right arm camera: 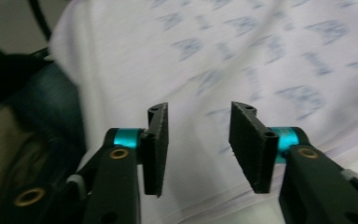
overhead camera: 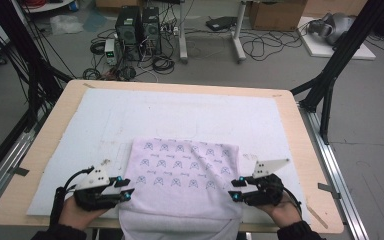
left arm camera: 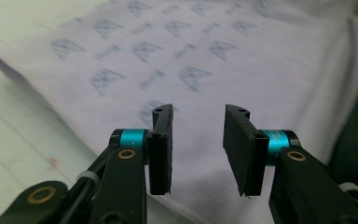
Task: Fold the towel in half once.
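A printed pale cloth (overhead camera: 185,185) is spread on the white mat (overhead camera: 80,150) of the desk (overhead camera: 310,165), its near part draped over the desk's front edge; it lies between the two claws. The left claw (overhead camera: 128,189) is held at the cloth's left edge, jaws parted, nothing gripped; the right claw (overhead camera: 234,190) is likewise parted at the right edge. The step is judged to be a re-grasp before folding; next, each side edge must be brought between the pads and pinched.
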